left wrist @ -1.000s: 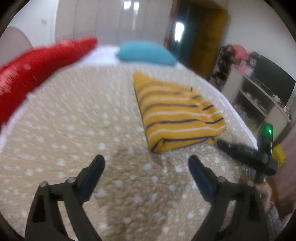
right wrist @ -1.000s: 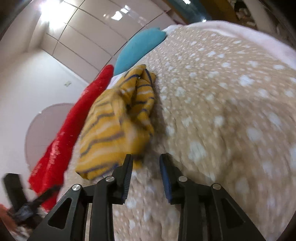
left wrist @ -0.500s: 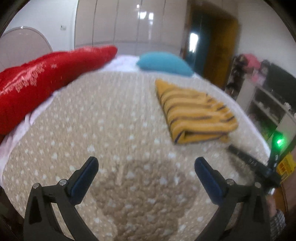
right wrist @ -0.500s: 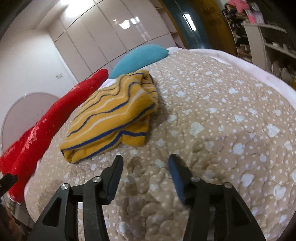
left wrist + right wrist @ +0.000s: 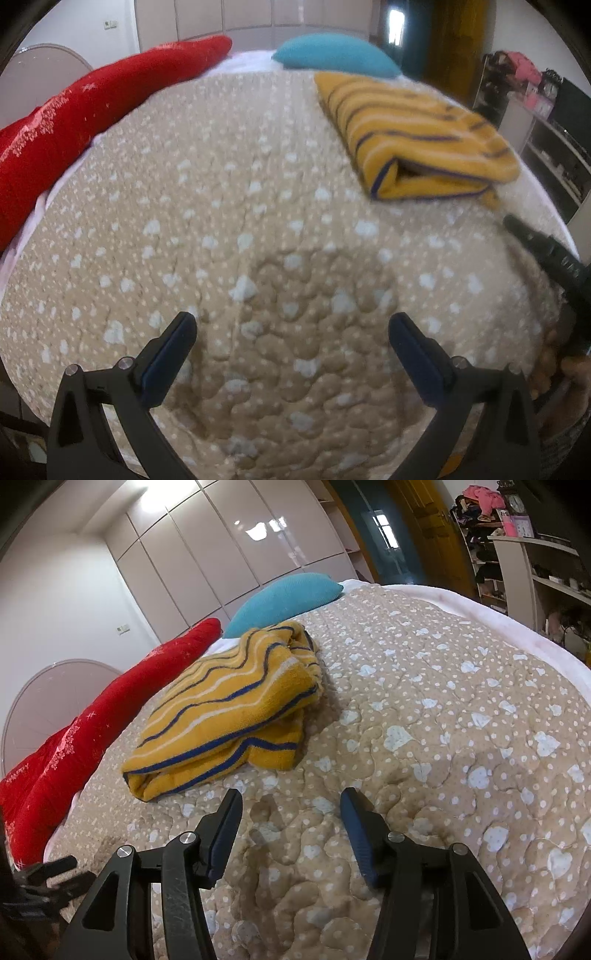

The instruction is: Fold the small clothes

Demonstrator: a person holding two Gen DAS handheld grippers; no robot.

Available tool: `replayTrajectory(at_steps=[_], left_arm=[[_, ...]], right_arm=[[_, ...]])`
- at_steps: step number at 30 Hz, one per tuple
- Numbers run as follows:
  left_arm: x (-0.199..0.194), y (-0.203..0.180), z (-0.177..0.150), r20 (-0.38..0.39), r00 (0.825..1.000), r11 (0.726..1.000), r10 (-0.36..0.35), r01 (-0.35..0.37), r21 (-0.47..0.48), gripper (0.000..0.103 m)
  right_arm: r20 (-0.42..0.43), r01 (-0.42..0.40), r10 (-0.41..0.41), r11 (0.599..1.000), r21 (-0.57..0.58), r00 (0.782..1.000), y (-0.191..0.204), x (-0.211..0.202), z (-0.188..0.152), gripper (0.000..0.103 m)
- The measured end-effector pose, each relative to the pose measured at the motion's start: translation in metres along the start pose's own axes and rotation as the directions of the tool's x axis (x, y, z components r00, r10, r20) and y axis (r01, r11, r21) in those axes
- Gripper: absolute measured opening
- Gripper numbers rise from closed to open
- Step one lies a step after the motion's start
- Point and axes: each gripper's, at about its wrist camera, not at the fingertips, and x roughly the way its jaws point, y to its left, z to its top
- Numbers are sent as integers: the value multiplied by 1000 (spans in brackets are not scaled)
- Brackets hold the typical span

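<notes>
Garment: yellow striped cloth [image 5: 229, 705] is lying folded into a thick, roughly rectangular bundle on the quilt [image 5: 443, 738], toward the far side of the bed and near the teal pillow [image 5: 284, 598]; the same cloth [image 5: 413, 136] is showing at upper right in the left wrist view.
Fold state: layers are stacking on one another, blue-edged hems facing the grippers; one lower corner is sticking out past the top layer on the right, so the bundle is looking a little uneven.
Left gripper [image 5: 291, 354]: fingers are standing wide apart with nothing between them, hanging over bare quilt [image 5: 221, 221], well apart from the cloth.
Right gripper [image 5: 291, 830]: fingers are spread, gripping nothing, sitting just short of the cloth's near edge and not touching it.
Progress: folding of this piece is appearing done or nearly done, judging by the compact stack and both tools being free of it.
Left to do: possibly tidying the loose corner; no other small clothes are showing on the quilt in either view, so whether more pieces are waiting cannot be told.
Surroundings: red blanket [image 5: 92, 716] is running along the left edge of the bed; shelves [image 5: 535, 572] are standing off to the right.
Risk: soft quilt is giving under any press, so squaring the corner may be dragging the top layer askew.
</notes>
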Motion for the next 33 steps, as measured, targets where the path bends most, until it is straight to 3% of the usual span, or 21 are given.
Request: replayTrajectory(at_steps=[24,29,33], left_arm=[[11,5,-6,-25,1000,1000,-7,7,-2,103],[10,5,-7,-25,1000,1000,-7,7,-2,103],[11,6,-7,-22,1000,1000,-8,8,0,103]], right_arm=[[-8,54,-55,996,-65,998,9,7,-1,64],[-10,140,-143,980,-142,990,21,11,-4,64],[1,236,-243,944,-229,970,35,17,-7,67]])
